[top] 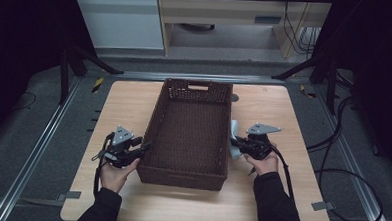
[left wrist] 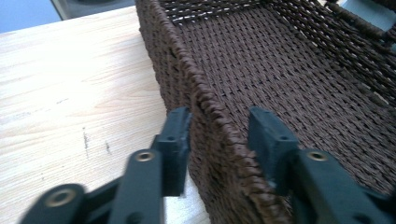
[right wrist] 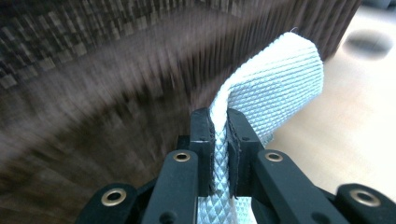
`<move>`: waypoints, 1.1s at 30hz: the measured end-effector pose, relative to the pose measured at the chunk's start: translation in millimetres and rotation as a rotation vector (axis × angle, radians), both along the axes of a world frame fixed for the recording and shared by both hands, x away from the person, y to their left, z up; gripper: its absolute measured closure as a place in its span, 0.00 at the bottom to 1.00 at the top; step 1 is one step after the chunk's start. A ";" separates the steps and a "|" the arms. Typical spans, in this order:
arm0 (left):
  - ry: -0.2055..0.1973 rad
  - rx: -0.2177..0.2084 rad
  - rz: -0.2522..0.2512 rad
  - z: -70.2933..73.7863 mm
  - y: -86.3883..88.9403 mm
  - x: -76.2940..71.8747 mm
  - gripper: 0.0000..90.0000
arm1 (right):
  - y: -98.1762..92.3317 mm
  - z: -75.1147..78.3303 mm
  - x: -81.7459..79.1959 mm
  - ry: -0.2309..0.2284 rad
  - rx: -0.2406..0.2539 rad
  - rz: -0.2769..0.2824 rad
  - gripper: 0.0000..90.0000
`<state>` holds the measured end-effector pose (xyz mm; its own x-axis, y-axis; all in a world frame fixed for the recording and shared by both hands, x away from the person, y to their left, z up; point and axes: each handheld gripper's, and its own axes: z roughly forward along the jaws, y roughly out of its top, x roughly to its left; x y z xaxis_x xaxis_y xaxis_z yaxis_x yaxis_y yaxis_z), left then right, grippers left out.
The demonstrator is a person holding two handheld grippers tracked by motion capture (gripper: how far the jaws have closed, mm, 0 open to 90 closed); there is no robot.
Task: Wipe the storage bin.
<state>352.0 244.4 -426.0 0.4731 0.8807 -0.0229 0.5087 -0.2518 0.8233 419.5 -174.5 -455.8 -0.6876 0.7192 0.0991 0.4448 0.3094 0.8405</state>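
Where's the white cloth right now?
The white cloth is pinched in the right tool, just outside the right wall of the brown wicker basket, above the wooden table.

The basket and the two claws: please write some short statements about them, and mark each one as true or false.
1. The right claw is shut on a white woven cloth. True.
2. The left claw has its two jaws on both sides of the side wall of the basket. True.
3. The basket is full of folded towels. False: its woven bottom lies bare in the high view and in the left gripper view.
4. The basket stands on the floor next to the table. False: it stands on the wooden table.
5. The left claw is shut tight on the basket wall. False: a gap shows between the wall and the inner jaw.
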 end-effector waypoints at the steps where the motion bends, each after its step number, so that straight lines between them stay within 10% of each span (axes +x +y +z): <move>1: -0.002 -0.001 -0.001 -0.1 0.5 -0.2 0.60 | -2.0 7.8 -1.6 -0.023 0.017 -0.002 0.92; 9: -0.003 0.010 -0.042 2.4 2.6 -9.7 0.54 | 0.9 21.7 -11.6 -0.046 -0.022 0.033 0.92; 24: 0.014 0.006 -0.037 -1.1 -2.7 -9.0 0.77 | 9.3 -33.1 -19.3 0.111 -0.087 0.046 0.92; 33: 0.009 0.003 -0.018 -2.4 -7.0 -2.0 0.77 | -5.9 13.9 -28.5 -0.043 0.024 0.029 0.92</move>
